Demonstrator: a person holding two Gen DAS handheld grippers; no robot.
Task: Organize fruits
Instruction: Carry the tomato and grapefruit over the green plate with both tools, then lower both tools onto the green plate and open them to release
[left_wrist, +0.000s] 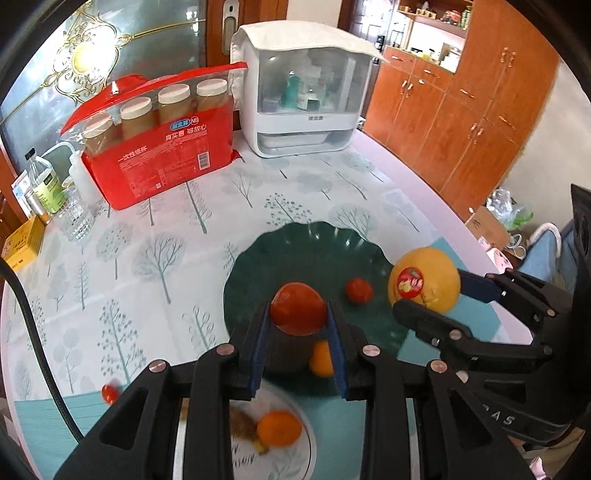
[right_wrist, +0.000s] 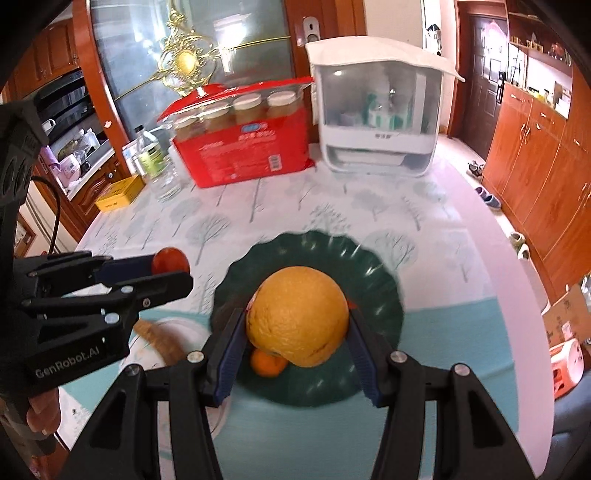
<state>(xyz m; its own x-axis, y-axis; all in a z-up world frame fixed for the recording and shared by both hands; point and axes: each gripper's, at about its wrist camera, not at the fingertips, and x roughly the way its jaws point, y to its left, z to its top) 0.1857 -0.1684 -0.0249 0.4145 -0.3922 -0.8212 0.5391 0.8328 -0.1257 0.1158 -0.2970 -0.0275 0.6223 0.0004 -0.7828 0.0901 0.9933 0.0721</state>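
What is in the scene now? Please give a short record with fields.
left gripper: shut on red tomato, above green plate
right gripper: shut on large orange, above the green plate
on green plate: small red fruit, small orange
white plate: holds mandarin
table: tree-print cloth

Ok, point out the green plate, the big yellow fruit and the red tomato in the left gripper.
green plate (left_wrist: 295, 251), left wrist view, bare inner surface near the far rim.
big yellow fruit (right_wrist: 299, 314), right wrist view, middle of its peel.
red tomato (left_wrist: 297, 308), left wrist view, middle of its skin.
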